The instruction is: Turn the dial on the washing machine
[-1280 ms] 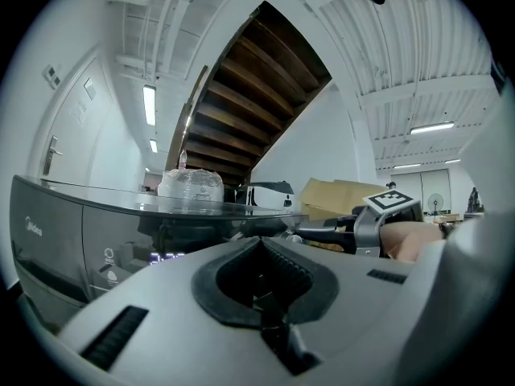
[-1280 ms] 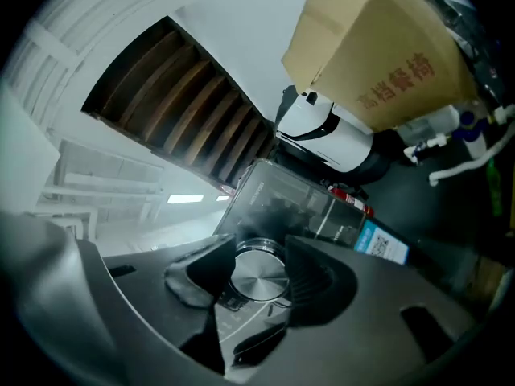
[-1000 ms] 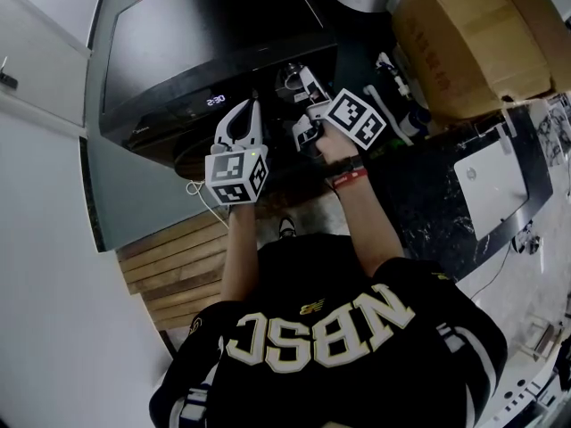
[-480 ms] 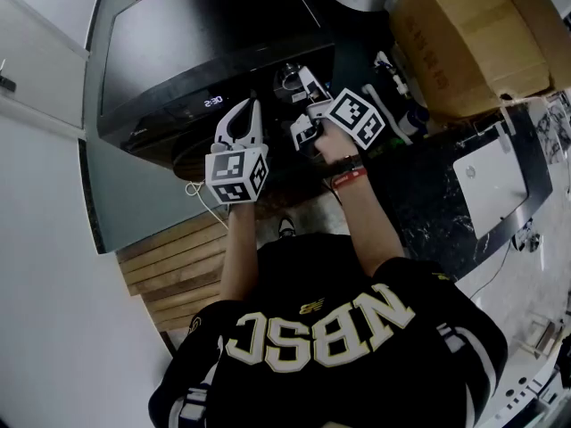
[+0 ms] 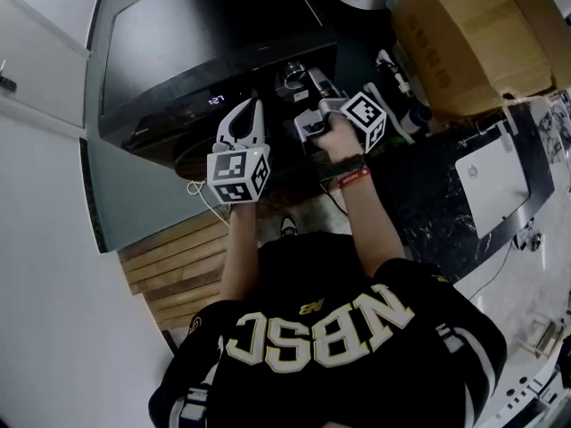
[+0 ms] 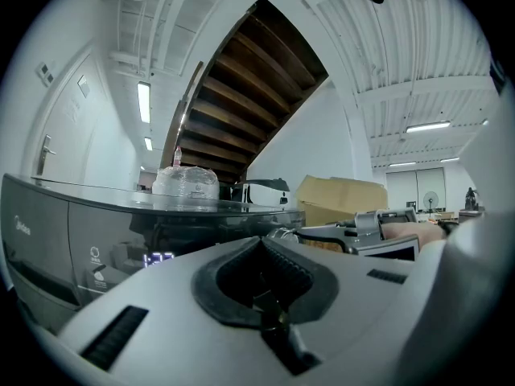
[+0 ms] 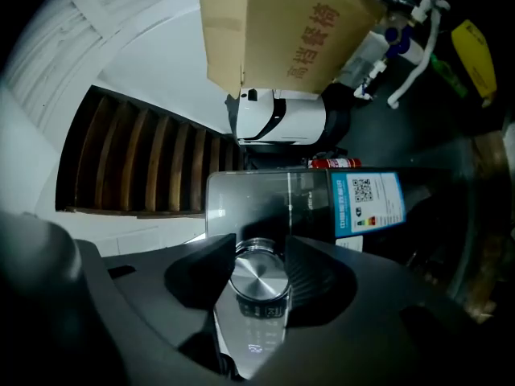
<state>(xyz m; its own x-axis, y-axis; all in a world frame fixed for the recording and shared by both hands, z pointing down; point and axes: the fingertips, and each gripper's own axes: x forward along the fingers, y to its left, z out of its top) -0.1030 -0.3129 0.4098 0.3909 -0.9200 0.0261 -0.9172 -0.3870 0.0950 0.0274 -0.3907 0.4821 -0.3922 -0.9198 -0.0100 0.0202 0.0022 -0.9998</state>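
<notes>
The black washing machine (image 5: 205, 34) stands in front of me, its lit display (image 5: 216, 101) on the front panel. Its round silver dial (image 7: 257, 280) sits between my right gripper's (image 7: 257, 273) two dark pads, which press on its sides. In the head view the right gripper (image 5: 308, 96) reaches the dial (image 5: 291, 71) at the panel's right end, its marker cube tilted. My left gripper (image 5: 243, 114) hovers just below the display, jaws shut with nothing in them. In the left gripper view its pads (image 6: 278, 276) meet, with the display (image 6: 158, 259) glowing beyond.
A big cardboard box (image 5: 473, 34) stands right of the machine, with spray bottles (image 5: 401, 87) at its foot. A white laptop (image 5: 489, 185) lies on a dark counter at the right. Wooden steps (image 5: 169, 266) are at the lower left. A plastic-wrapped bundle (image 6: 185, 182) rests on the machine's top.
The right gripper has rolled on the dial, its marker cube turning and shifting right. The digits on the display have changed. The left gripper has stayed put.
</notes>
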